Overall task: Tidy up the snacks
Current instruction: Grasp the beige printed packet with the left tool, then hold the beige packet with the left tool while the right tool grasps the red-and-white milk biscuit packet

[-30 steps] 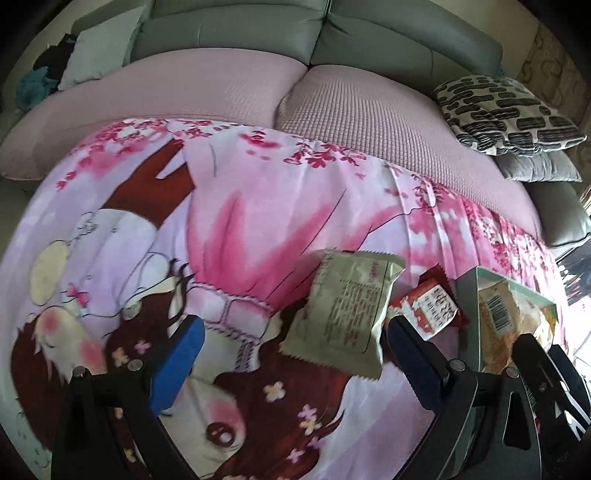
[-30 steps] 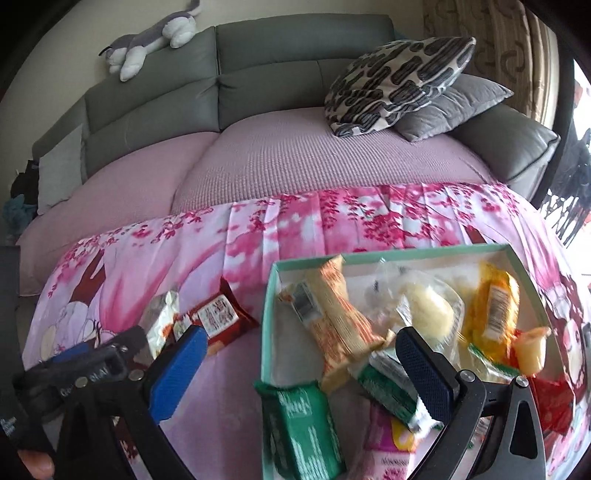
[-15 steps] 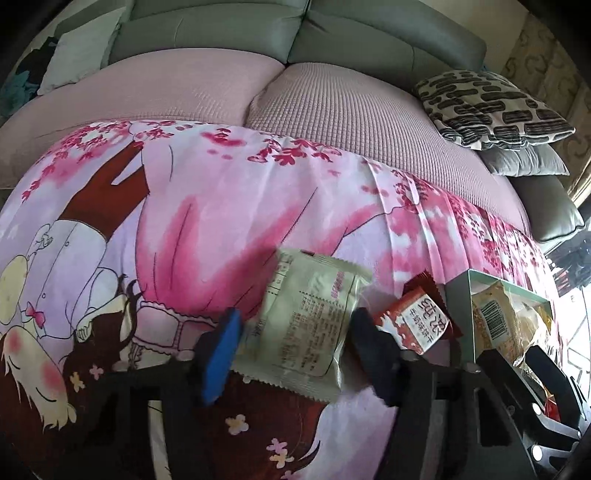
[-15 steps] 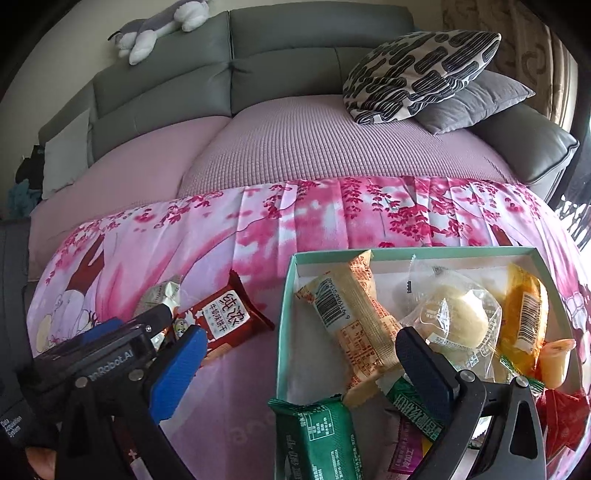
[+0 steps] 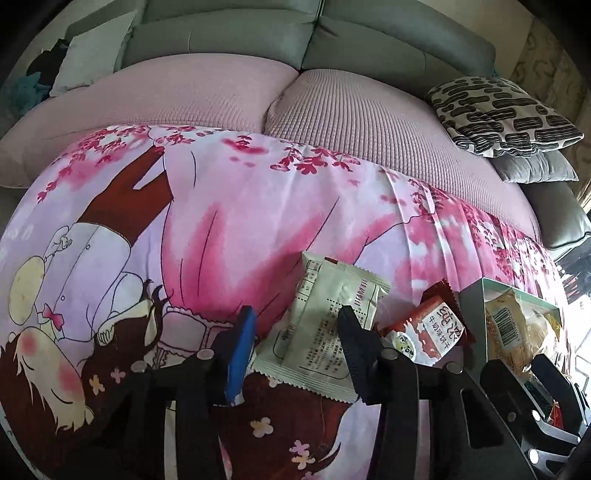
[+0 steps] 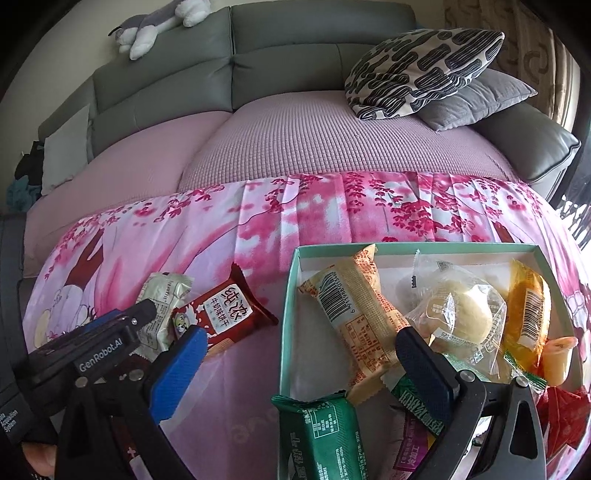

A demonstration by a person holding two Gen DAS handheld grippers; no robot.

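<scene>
A pale green snack packet (image 5: 325,332) lies on the pink printed cloth (image 5: 258,229), its far end buckled upward. My left gripper (image 5: 295,321) straddles it, jaws closing, with the blue pad at the packet's left edge and the dark pad pressing its right side. Just right of it lies a red biscuit packet (image 5: 432,328); the right wrist view shows both the red packet (image 6: 225,314) and the pale one (image 6: 162,295). My right gripper (image 6: 301,332) hangs open over the left wall of the teal box (image 6: 291,295), holding nothing.
The box holds several wrapped snacks, among them a beige barcoded bar (image 6: 354,314), a bun in clear wrap (image 6: 461,314) and a green packet (image 6: 317,432). Behind the cloth stands a grey sofa with a patterned cushion (image 6: 424,70) and a plush toy (image 6: 155,26).
The left gripper moved forward over the pale green packet and its jaws narrowed around it; the packet's far end lifted. The right gripper stayed open and shifted only slightly over the box.
</scene>
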